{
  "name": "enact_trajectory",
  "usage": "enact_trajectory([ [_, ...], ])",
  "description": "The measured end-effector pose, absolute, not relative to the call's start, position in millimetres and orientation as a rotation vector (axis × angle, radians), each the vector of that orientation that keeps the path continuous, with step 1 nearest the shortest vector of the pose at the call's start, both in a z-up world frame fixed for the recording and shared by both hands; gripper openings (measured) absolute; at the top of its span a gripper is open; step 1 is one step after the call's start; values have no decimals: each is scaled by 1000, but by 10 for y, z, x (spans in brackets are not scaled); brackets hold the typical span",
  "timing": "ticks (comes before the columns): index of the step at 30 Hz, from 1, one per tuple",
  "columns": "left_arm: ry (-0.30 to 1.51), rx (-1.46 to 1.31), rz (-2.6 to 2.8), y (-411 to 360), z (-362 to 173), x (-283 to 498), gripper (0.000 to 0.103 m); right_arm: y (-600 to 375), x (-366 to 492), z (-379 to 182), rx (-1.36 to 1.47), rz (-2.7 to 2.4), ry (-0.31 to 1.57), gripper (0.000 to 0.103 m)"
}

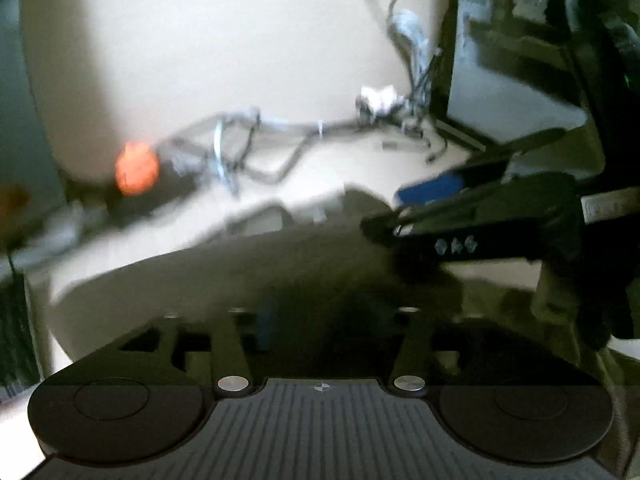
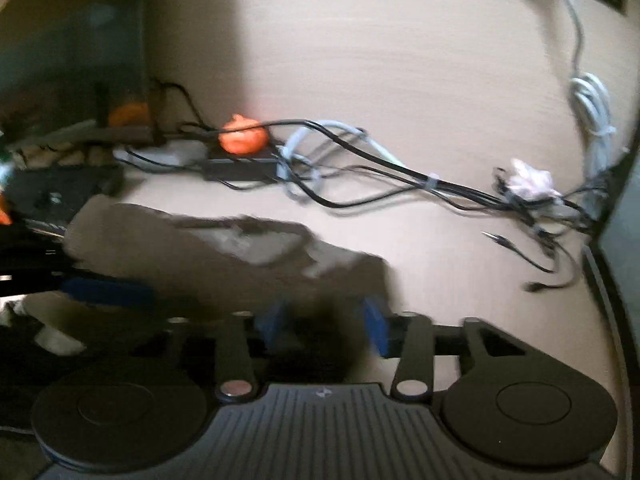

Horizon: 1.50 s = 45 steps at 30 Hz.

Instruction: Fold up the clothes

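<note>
Lying on the table (image 2: 440, 80), brown garment (image 2: 192, 256) sits near both grippers; right gripper (image 2: 326, 322) clamped on its dark edge, left gripper (image 1: 324, 320) too blurred, can't tell.

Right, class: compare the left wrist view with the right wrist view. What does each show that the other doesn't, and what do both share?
Only the left wrist view shows the other tongs from outside, a dark body reaching in from the right edge.

Only the right wrist view shows the loose black plug ends on the bare table, and blue fingers either side of dark fabric.

Both show the brown garment, the orange ball, the tangled cables and the crumpled white paper. Both views are blurred.
</note>
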<state>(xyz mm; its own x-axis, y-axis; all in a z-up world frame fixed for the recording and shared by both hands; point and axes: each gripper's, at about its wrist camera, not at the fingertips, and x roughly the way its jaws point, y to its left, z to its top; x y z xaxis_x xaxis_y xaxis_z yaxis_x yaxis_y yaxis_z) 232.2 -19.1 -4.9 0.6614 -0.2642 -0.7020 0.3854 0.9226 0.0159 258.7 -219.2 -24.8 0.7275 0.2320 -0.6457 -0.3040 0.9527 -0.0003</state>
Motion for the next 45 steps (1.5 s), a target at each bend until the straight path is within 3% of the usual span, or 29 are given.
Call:
enact_trajectory([
  [1, 778, 140, -366, -153, -48, 2291, 67, -2238, 2541, -224, -107, 282, 681, 55],
  [3, 776, 76, -351, -31, 4, 2191, 98, -2311, 2450, -130, -81, 274, 652, 56],
  [7, 794, -34, -238, 233, 11, 1982, 97, -2261, 2349, -69, 44, 415, 657, 61],
  [11, 847, -160, -135, 433, -173, 1824, 98, -2032, 2417, -429, 60, 478, 742, 63],
  [13, 884, -167, -95, 453, -293, 1798, 100, -1972, 2488, -631, 39, 462, 760, 69],
  [18, 889, -135, -77, 475, -447, 1698, 103, -2026, 2577, -519, 37, 480, 738, 68],
  [20, 882, -117, -82, 462, -455, 1677, 103, -2164, 2582, -403, 44, 414, 689, 53],
  [21, 878, -107, -85, 454, -453, 1670, 103, -2217, 2605, -352, 33, 364, 669, 37],
  [22, 878, -106, -89, 454, -457, 1673, 103, -2267, 2631, -308, 18, 314, 650, 35],
  [28, 880, -76, -142, 466, -465, 1661, 103, -2172, 2999, -630, -240, 221, 720, 34],
  [32, 875, -63, -158, 464, -466, 1628, 103, -1961, 3169, -747, -364, 186, 666, 34],
  [38, 873, -9, -164, 477, -474, 1708, 103, -2023, 3320, -684, -336, 140, 672, 41],
  [45, 876, -114, -235, 615, -212, 1838, 103, -2184, 2711, -217, 11, 376, 657, 47],
])
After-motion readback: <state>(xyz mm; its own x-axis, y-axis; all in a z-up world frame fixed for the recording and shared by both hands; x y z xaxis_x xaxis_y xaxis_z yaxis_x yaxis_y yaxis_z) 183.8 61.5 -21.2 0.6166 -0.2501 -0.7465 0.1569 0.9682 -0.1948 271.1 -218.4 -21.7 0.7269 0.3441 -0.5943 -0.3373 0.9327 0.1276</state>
